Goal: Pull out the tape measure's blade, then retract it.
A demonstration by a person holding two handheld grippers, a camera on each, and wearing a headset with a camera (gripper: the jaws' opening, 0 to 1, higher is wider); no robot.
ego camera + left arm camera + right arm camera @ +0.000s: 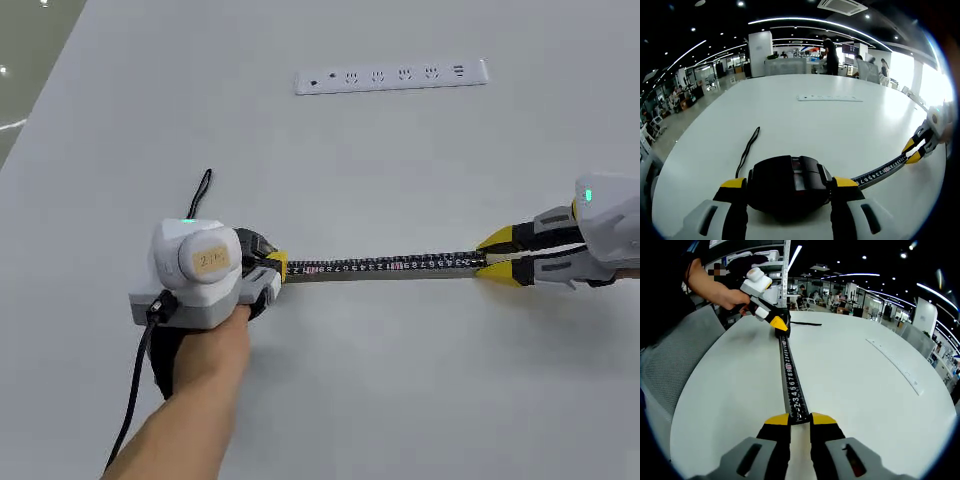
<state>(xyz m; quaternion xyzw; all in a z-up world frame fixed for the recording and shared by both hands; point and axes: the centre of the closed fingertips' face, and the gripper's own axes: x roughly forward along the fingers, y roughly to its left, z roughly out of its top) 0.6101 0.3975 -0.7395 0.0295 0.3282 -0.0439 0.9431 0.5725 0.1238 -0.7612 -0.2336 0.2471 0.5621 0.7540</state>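
White-grey left gripper [789, 184] and right gripper [800, 418], yellow-tipped black jaws, green light [588, 195] each; left's black cable [135, 390], tan sticker [210, 260].

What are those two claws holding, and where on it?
The left claw grips the tape measure's black case by its sides; the right claw pinches the end of its pulled-out blade.

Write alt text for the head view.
The left hand-held gripper clamps a black tape measure case; the right hand-held gripper pinches the end of its extended blade across a white table. A power strip lies beyond.
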